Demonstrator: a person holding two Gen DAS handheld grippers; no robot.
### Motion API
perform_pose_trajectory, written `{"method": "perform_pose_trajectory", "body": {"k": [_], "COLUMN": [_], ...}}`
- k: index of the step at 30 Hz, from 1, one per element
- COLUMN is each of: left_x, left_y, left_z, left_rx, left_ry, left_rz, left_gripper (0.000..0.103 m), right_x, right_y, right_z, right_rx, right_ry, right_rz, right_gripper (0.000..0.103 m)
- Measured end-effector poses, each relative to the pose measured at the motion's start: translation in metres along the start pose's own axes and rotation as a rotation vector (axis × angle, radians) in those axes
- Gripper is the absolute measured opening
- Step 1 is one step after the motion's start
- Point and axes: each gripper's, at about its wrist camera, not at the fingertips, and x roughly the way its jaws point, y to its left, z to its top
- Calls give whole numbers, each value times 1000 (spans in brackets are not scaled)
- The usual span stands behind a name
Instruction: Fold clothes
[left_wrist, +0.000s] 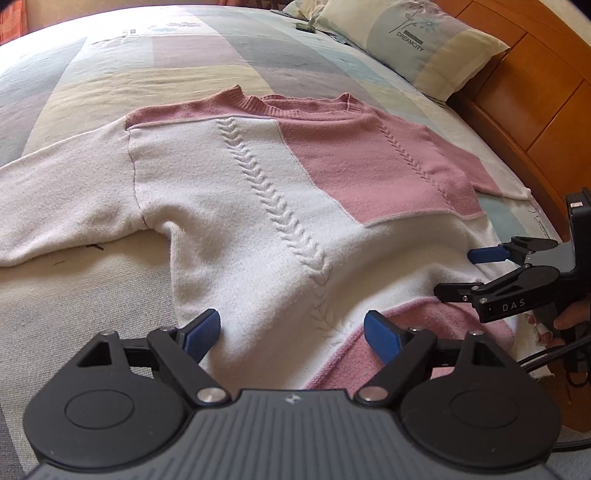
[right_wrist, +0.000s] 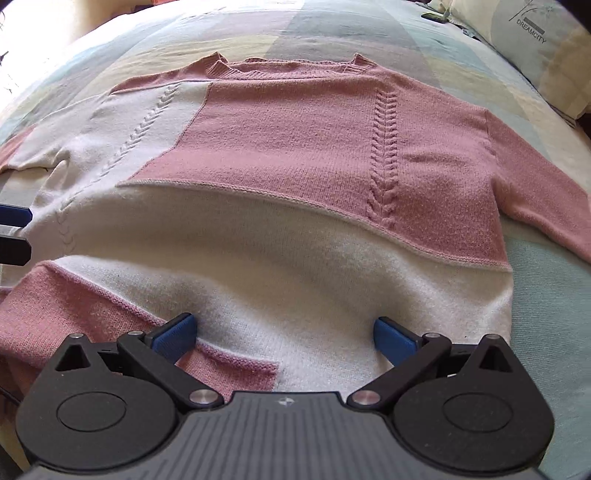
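Observation:
A pink and white knit sweater (left_wrist: 258, 177) lies spread face up on the bed, collar at the far side and hem toward me. My left gripper (left_wrist: 291, 328) is open, its blue pads astride the white hem area with nothing between them. My right gripper (left_wrist: 454, 273) hovers open over the hem's right side, held by a hand (left_wrist: 565, 321). In the right wrist view the sweater (right_wrist: 295, 147) fills the frame. The right gripper (right_wrist: 284, 332) stands open over the white lower part. The left gripper's fingertips (right_wrist: 14, 232) show at the left edge.
The bed carries a pastel patchwork cover (left_wrist: 110, 74). A pillow (left_wrist: 424, 40) leans at the back right against a wooden headboard (left_wrist: 535, 110). A small dark object (left_wrist: 304, 26) lies near the pillow. One sleeve (left_wrist: 55, 206) stretches left, the other sleeve (right_wrist: 535, 206) right.

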Motion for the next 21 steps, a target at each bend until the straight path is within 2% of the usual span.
{"method": "perform_pose_trajectory", "body": {"k": [6, 9, 16, 18, 21], "left_x": [2, -2, -7, -6, -1], "left_y": [-3, -3, -1, -1, -4], "left_z": [-9, -7, -1, 1, 0], "left_rx": [-44, -78, -83, -77, -9], "left_ry": [-35, -29, -18, -13, -16], "left_rz": [28, 23, 43, 43, 18], "left_gripper": [85, 85, 85, 85, 85], "right_x": [-2, -1, 1, 0, -1], "right_y": [-4, -2, -3, -4, -4], "right_z": [-6, -5, 0, 0, -4], "right_rx": [0, -2, -23, -27, -33], "right_ry": [-49, -45, -16, -16, -33], "right_rz": [7, 1, 15, 22, 21], "right_gripper": [103, 103, 103, 103, 103]}}
